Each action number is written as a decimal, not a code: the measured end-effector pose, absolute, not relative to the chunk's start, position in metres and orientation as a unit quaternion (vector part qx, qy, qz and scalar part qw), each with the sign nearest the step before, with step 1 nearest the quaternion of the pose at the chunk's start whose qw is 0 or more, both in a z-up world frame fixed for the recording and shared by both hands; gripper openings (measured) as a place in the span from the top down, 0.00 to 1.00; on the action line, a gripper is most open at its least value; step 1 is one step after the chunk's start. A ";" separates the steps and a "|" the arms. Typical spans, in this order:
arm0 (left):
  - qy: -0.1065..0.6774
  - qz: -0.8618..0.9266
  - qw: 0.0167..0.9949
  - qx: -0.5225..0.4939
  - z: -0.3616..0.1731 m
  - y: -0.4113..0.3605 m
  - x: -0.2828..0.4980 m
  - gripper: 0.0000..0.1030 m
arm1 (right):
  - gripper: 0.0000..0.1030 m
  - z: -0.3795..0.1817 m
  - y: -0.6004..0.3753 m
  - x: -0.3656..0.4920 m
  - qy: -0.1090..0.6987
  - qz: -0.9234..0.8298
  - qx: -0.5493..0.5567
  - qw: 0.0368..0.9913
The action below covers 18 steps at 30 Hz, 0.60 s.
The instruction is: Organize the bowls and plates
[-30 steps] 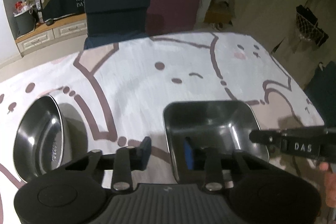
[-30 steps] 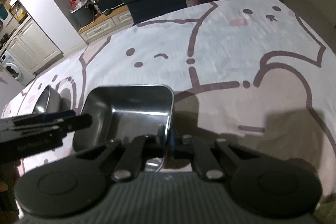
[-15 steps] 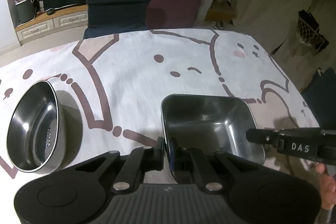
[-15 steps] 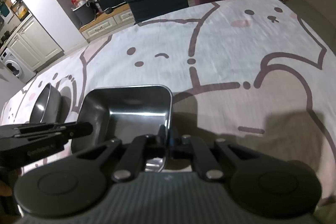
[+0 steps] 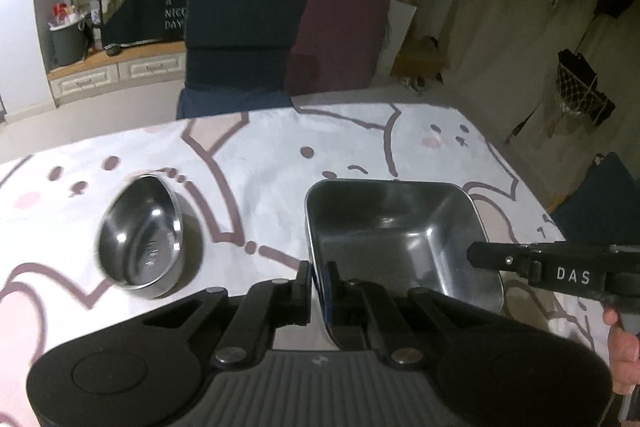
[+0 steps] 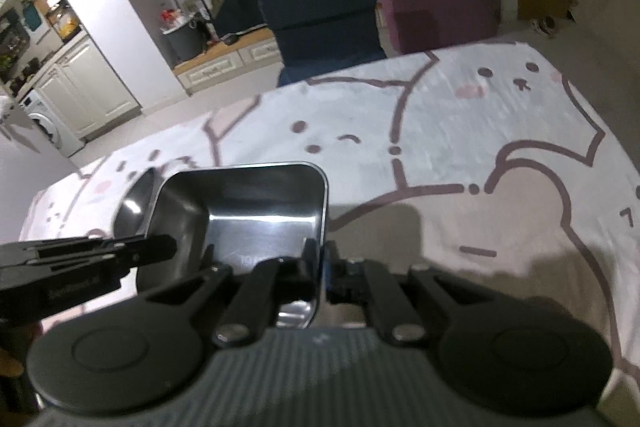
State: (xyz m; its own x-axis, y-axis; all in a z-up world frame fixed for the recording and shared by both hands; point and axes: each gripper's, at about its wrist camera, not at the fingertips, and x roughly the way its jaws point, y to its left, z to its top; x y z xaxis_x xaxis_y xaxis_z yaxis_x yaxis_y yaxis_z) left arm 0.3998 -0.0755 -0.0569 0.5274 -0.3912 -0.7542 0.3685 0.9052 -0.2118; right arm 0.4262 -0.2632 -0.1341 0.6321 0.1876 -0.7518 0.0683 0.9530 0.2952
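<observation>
Since a second ago my left gripper (image 5: 318,277) has clamped onto the left wall of the square steel tray (image 5: 392,223), and the tray now hangs clear above the tablecloth (image 5: 280,155), with both hands raised. My right gripper (image 6: 323,263) pinches the tray's opposite wall, jaws nearly touching with only the thin metal between them. The tray stays level between the two grippers. The oval steel bowl (image 5: 140,231) sits on the cloth to the tray's left, apart from it. A navy chair (image 5: 240,43) and a maroon chair (image 5: 340,35) stand beyond the table's far edge.
</observation>
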 end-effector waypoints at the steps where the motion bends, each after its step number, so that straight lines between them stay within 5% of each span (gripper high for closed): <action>1: 0.432 -0.215 0.876 -0.013 -0.052 -0.071 0.393 0.94 | 0.96 -0.128 -0.260 0.420 0.425 0.038 0.149 0.892; 18: 0.407 -0.151 0.900 -0.027 -0.009 0.031 0.275 0.95 | 0.94 -0.091 -0.165 0.319 0.403 0.112 0.107 0.902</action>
